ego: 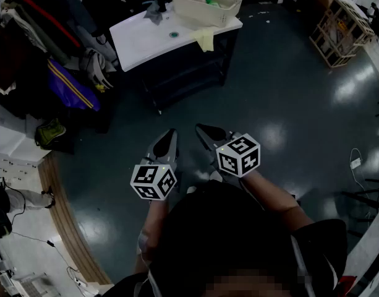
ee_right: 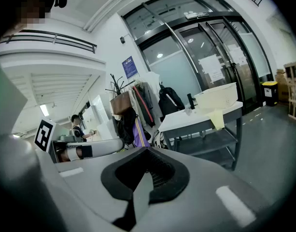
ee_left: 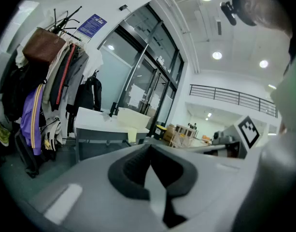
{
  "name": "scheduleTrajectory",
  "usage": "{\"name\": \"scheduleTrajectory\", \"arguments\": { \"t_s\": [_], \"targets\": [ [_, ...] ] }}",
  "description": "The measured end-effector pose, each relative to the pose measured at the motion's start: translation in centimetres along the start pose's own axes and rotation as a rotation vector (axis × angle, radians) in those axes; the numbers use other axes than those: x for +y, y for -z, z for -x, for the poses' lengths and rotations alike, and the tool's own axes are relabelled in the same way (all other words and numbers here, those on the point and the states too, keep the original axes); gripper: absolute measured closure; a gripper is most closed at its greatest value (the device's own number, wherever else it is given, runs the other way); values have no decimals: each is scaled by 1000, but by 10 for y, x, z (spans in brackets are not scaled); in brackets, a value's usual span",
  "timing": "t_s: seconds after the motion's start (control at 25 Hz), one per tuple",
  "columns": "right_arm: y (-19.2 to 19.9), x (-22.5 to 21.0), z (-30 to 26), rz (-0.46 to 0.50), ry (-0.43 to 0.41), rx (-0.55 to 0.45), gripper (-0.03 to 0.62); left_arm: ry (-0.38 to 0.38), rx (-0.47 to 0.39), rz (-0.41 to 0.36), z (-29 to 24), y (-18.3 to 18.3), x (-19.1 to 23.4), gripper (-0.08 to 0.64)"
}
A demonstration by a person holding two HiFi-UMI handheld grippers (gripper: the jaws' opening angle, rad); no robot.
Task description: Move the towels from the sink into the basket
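A pale yellow cloth towel (ego: 205,39) droops over the front edge of the white sink counter (ego: 136,42), just beside the cream slatted plastic basket (ego: 201,16) at its right corner. A crumpled grey towel (ego: 154,12) lies near the back edge. Both look soft, light and floppy, best pinched at a raised fold. The left gripper (ego: 172,132) and right gripper (ego: 200,129) are well apart from the counter, clenched on nothing.

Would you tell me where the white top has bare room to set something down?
The white top is bare on its left half, from the left edge to the small green spot. The right end is crowded: the basket stands there, and a yellow towel hangs over the front edge beside it. The faucet occupies the back.
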State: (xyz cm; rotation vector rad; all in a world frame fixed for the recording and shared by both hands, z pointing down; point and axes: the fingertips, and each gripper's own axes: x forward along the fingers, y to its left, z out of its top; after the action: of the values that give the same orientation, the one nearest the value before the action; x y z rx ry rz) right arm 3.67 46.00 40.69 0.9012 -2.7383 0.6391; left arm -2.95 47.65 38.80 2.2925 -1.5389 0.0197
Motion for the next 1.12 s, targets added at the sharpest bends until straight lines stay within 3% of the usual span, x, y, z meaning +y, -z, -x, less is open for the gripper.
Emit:
{"name": "scheduleTrajectory", "arguments": {
  "t_s": [0.44, 1.12],
  "targets": [
    [-7, -18, 6, -14, -12, -1, 594, 10, 19, -25, -22, -2, -17, 569],
    [-24, -88, 10, -57, -26, 1, 594, 54, 62, 67, -86, -1, -42, 569]
  ]
}}
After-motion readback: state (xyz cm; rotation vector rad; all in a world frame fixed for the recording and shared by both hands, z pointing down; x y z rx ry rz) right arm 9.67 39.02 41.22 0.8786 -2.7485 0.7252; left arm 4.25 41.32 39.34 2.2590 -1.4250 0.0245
